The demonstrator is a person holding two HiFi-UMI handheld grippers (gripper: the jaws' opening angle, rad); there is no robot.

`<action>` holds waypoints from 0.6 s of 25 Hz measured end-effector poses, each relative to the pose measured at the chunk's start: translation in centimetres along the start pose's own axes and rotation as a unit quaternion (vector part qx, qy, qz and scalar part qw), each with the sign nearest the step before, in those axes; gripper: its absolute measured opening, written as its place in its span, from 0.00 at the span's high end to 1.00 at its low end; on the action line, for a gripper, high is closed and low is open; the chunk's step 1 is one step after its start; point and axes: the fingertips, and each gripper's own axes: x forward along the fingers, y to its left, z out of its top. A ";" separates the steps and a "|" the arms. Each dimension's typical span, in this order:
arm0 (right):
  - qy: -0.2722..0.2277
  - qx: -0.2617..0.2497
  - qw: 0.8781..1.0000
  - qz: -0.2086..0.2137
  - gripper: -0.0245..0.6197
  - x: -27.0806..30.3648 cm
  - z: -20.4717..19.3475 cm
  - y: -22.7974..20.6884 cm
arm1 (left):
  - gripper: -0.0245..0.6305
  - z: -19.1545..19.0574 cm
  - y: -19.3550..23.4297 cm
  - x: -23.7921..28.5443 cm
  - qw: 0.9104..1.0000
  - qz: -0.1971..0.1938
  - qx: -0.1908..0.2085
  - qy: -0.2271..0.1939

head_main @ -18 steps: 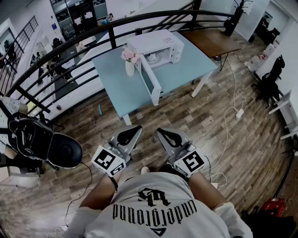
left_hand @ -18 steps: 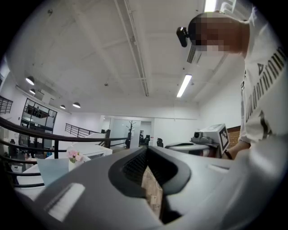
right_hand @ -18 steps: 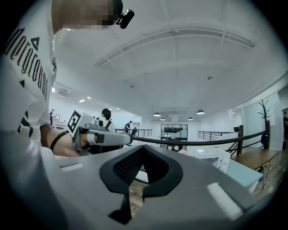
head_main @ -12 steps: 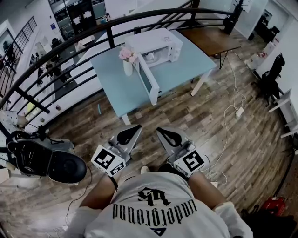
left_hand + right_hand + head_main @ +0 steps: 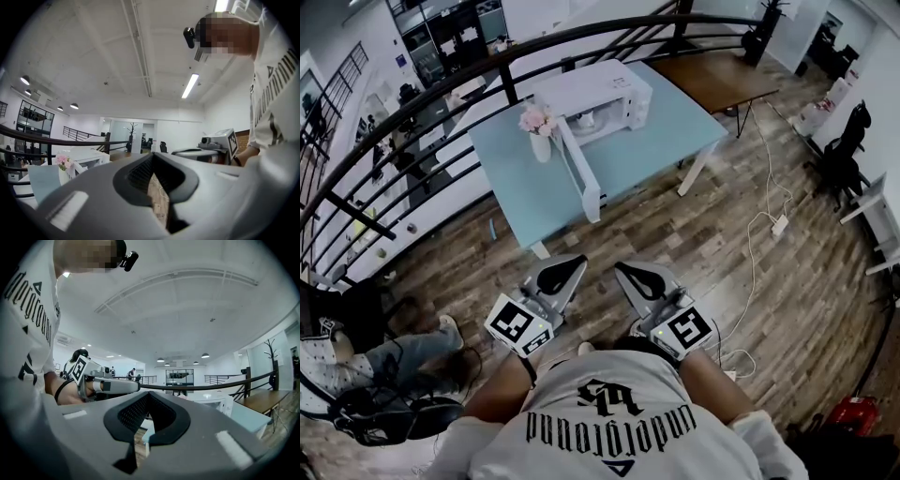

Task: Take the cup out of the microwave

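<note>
A white microwave [image 5: 592,92] stands on a light blue table [image 5: 656,131] far ahead of me, its door [image 5: 579,173] swung wide open toward me. A small pale cup [image 5: 586,119] shows dimly inside the cavity. My left gripper [image 5: 568,263] and right gripper [image 5: 625,269] are held side by side close to my body, well short of the table, both shut and empty. The left gripper view shows the closed left gripper [image 5: 152,155] with the microwave [image 5: 86,157] far off to the left. In the right gripper view the closed right gripper [image 5: 147,394] points level, with the microwave [image 5: 211,401] beyond it.
A vase of pink flowers [image 5: 534,127] stands on the table beside the open door. A black curved railing [image 5: 412,127] runs behind the table. A brown table [image 5: 722,80] is at the back right. Cables [image 5: 759,234] trail on the wooden floor, and a person's legs [image 5: 403,354] are at the left.
The table and microwave have slid left in the head view. At the left a black chair has gone and a person's legs now show. Both grippers stay shut and unmoved.
</note>
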 end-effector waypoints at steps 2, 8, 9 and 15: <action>-0.001 0.001 1.000 -0.003 0.96 -0.8 -0.1 -2.1 | 0.89 -0.1 -0.2 2.3 1.000 -0.004 0.001 0.001; 0.005 0.004 1.000 -0.010 0.96 -4.0 -0.2 -9.5 | 0.89 -0.3 -1.2 10.5 1.000 -0.014 0.005 0.000; 0.005 0.002 1.000 -0.010 0.96 -4.6 -0.2 -10.8 | 0.89 -0.4 -1.4 11.9 1.000 -0.014 0.005 -0.001; 0.018 0.003 1.000 -0.005 0.96 -8.0 -0.7 -16.0 | 0.89 -0.5 -2.7 18.5 1.000 -0.014 0.000 -0.006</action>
